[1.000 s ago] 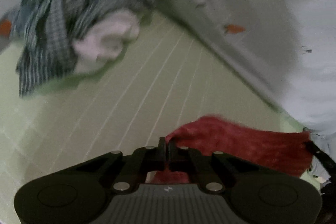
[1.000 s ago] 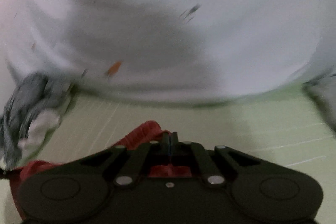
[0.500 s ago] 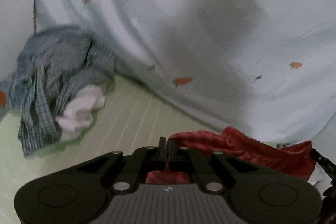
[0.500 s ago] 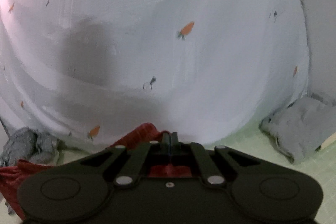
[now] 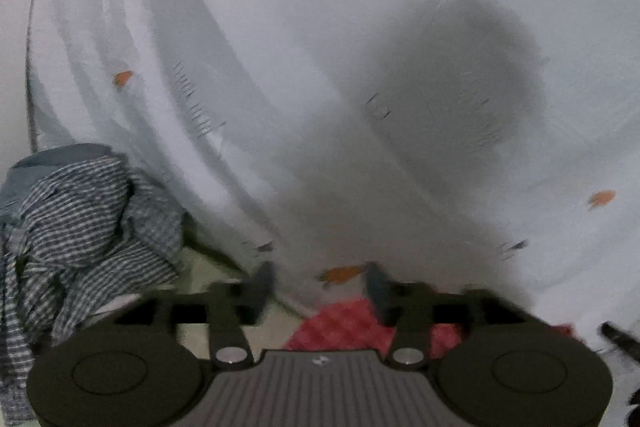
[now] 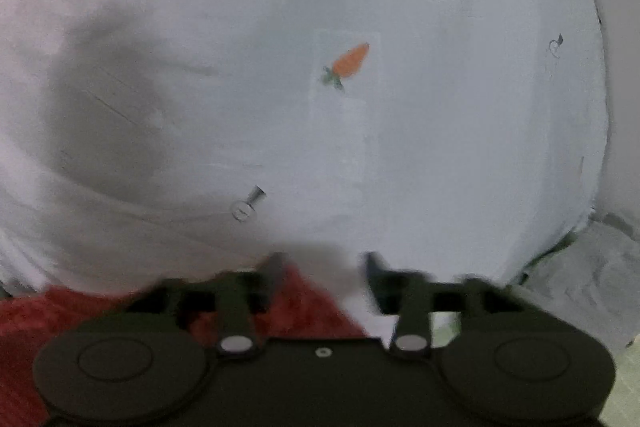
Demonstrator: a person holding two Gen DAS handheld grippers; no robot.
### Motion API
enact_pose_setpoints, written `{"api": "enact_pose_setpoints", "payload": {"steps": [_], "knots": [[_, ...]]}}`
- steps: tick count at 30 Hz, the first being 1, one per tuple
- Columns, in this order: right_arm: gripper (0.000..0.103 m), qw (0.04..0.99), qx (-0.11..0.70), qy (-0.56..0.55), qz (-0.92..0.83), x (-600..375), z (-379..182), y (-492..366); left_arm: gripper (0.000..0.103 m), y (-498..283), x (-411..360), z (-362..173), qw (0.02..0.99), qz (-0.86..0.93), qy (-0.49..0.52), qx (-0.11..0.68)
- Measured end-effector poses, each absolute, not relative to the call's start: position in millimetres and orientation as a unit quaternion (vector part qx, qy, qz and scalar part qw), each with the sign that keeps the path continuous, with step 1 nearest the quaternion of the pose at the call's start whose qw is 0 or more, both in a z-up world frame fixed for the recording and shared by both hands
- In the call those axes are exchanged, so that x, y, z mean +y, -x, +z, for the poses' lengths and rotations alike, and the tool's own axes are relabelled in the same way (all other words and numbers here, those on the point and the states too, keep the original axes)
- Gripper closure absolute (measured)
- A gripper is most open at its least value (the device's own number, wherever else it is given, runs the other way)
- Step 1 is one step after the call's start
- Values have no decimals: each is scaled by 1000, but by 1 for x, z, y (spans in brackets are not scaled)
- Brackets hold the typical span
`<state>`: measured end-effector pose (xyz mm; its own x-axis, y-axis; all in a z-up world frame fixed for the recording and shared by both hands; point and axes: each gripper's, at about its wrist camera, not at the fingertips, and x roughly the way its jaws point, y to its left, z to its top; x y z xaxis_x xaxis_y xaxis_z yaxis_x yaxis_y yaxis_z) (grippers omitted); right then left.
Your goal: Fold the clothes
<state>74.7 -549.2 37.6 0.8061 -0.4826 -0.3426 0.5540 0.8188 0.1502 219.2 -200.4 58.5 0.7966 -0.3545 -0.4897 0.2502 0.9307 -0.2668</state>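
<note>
A red textured garment (image 5: pixel 344 323) lies below and between the fingers of my left gripper (image 5: pixel 320 285), which is open and empty. The same red garment (image 6: pixel 308 303) lies under my right gripper (image 6: pixel 322 275), also open and empty, reaching to the left edge of that view. Both grippers point at a white sheet with small carrot prints (image 5: pixel 360 67), which fills most of the right wrist view (image 6: pixel 320 107).
A crumpled blue-and-white striped garment (image 5: pixel 84 227) is heaped at the left on the pale green lined surface (image 5: pixel 200 271). A grey garment (image 6: pixel 588 267) lies at the right against the sheet. The other gripper's edge (image 5: pixel 620 339) shows at far right.
Both grippers were shut on the red garment and have opened, letting it go. Both views have tilted up toward the white sheet, so less of the green surface shows.
</note>
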Motion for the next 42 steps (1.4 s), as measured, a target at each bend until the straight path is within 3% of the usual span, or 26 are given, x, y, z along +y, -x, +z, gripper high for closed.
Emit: {"api": "enact_pose_setpoints", "payload": {"steps": [1,3,9,14,19,25,30,32,34,36,42], "knots": [[47,943,145,-127,-273,-548,31,-71,27,-214,-197,48,939,-153,93,293],[31,939,158,-138,-273,-546,13,-60,23,-204,-189,27,930,-139,89,328],[30,885,293,-173,-318,-544,-75,1,23,-175,-165,-36,896,-95,76,428],[30,832,352,-216,-370,-540,-120,64,23,-150,-148,-86,860,-62,65,503],[30,820,352,-272,-361,-534,-137,83,23,-123,-170,-82,850,-111,48,512],[32,841,388,-160,-341,-504,-139,78,19,-93,-193,-64,863,-155,-1,480],[54,862,405,-64,-300,-478,-143,75,19,-77,-195,-67,858,-160,-12,489],[57,868,407,-30,-283,-471,-146,72,19,-71,-195,-67,856,-161,-17,491],[70,870,413,-3,-268,-467,-151,67,19,-62,-196,-65,857,-162,-26,488],[102,874,410,8,-261,-465,-153,68,19,-53,-198,-62,859,-163,-33,484],[103,873,356,-103,-317,-491,-130,123,19,-32,-199,-57,863,-160,-33,478]]}}
